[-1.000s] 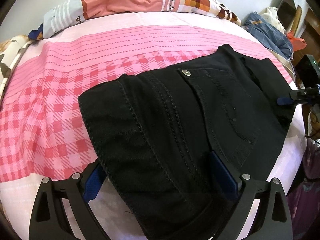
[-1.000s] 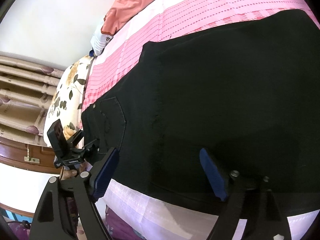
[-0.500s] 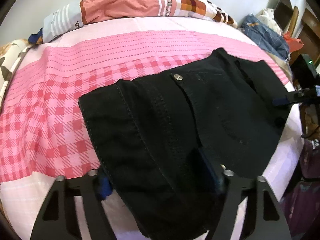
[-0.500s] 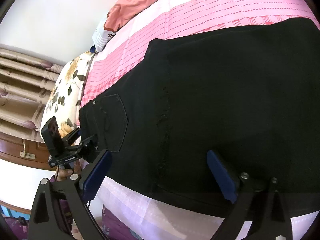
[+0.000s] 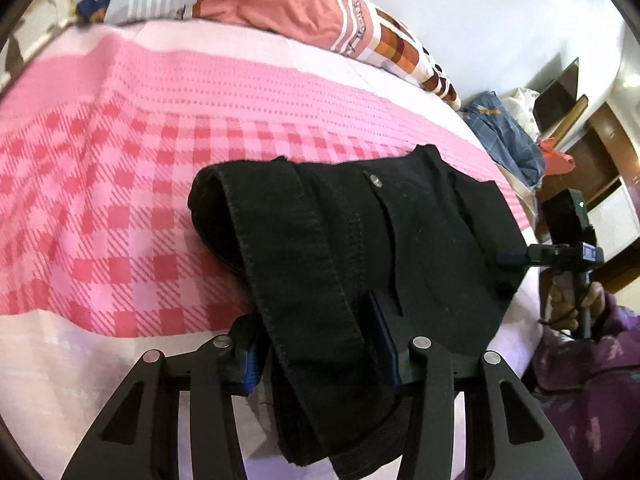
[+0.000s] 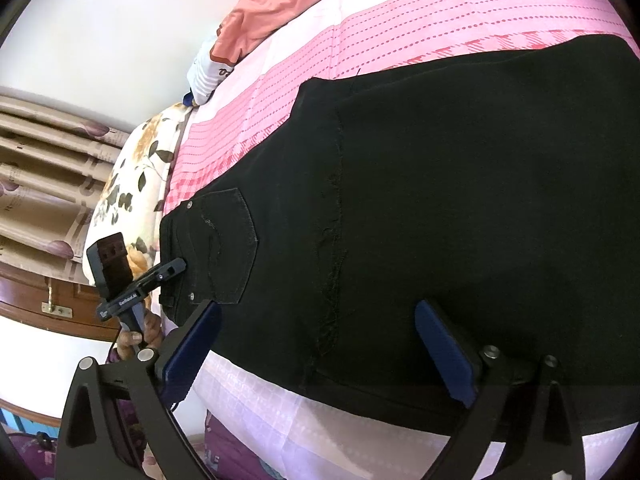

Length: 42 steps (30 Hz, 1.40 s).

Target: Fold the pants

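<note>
Black pants (image 5: 360, 248) lie on the pink checked bed sheet (image 5: 120, 160). My left gripper (image 5: 316, 344) is shut on the waistband end of the pants, which is bunched and lifted between its blue pads. In the right wrist view the pants (image 6: 440, 200) spread wide and flat, back pocket (image 6: 224, 248) at the left. My right gripper (image 6: 320, 356) is open over the pants' near edge, holding nothing. It shows at the right of the left wrist view (image 5: 516, 258). The left gripper shows small in the right wrist view (image 6: 176, 268).
A folded orange and striped blanket (image 5: 280, 12) lies along the far side of the bed. A floral pillow (image 6: 132, 184) sits at one end. Loose clothes (image 5: 508, 136) and wooden furniture (image 5: 600, 160) stand beyond the bed's right side.
My left gripper has closed on the pants' waistband end and lifted it, bunching the cloth. My right gripper stays open and has barely moved.
</note>
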### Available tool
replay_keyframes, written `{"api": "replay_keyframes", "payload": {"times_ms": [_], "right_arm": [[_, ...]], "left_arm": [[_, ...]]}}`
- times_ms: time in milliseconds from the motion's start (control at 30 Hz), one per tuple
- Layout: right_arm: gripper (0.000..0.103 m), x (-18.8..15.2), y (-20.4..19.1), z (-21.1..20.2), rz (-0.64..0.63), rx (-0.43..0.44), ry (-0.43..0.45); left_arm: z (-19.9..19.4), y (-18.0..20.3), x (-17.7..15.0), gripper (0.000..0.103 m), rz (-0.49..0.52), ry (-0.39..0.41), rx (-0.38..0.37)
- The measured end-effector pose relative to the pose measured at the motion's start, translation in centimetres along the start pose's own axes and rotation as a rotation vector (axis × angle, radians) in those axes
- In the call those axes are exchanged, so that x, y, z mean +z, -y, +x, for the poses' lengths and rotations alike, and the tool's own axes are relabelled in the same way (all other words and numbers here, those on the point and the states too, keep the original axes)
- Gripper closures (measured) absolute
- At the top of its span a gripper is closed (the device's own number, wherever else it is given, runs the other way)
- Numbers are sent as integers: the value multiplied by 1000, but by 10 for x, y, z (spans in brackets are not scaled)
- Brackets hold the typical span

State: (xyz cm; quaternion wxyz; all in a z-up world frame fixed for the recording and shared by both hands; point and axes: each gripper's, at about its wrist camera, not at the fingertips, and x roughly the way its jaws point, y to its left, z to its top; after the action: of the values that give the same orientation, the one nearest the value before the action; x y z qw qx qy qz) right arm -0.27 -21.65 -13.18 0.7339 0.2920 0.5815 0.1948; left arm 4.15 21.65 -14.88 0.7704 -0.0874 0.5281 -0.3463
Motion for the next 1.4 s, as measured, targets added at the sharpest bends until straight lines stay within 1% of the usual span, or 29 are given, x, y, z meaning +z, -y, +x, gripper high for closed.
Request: {"api": "replay_keyframes", "payload": {"times_ms": [100, 233, 300, 367, 433, 567, 667, 800, 933, 1100, 1200, 1333, 1400], "right_arm": [[3, -1, -2, 1, -6, -8, -1], [2, -1, -5, 1, -12, -22, -5], [1, -1, -6, 2, -14, -29, -7], [1, -2, -7, 2, -16, -38, -8], [1, -2, -9, 3, -21, -48, -10], [1, -1, -12, 5, -33, -79, -22], [1, -1, -14, 5, -38, -98, -30], [0, 1, -15, 8, -40, -114, -42], [0, 3, -19, 12, -45, -149, -51], [0, 4, -22, 14, -37, -184, -57], [0, 4, -23, 16, -36, -203, -57], [0, 4, -26, 18, -48, -233, -58], [0, 5, -27, 18, -48, -243, -59]], "left_arm": [[2, -7, 2, 53, -28, -19, -45], [1, -16, 7, 50, -59, -78, -115], [1, -25, 10, 50, -99, -105, -168], [2, -38, 13, 50, -167, -131, -234], [4, -46, 16, 50, -202, -157, -284], [5, -45, 21, 50, -162, -190, -304], [6, -52, 23, 50, -185, -203, -348], [4, -64, 21, 50, -213, -245, -408], [4, -69, 20, 50, -220, -261, -445], [1, -74, 17, 50, -234, -263, -426], [-4, -84, 15, 50, -282, -246, -421], [-7, -90, 12, 50, -292, -240, -444], [-4, -89, 13, 50, -293, -249, -457]]}}
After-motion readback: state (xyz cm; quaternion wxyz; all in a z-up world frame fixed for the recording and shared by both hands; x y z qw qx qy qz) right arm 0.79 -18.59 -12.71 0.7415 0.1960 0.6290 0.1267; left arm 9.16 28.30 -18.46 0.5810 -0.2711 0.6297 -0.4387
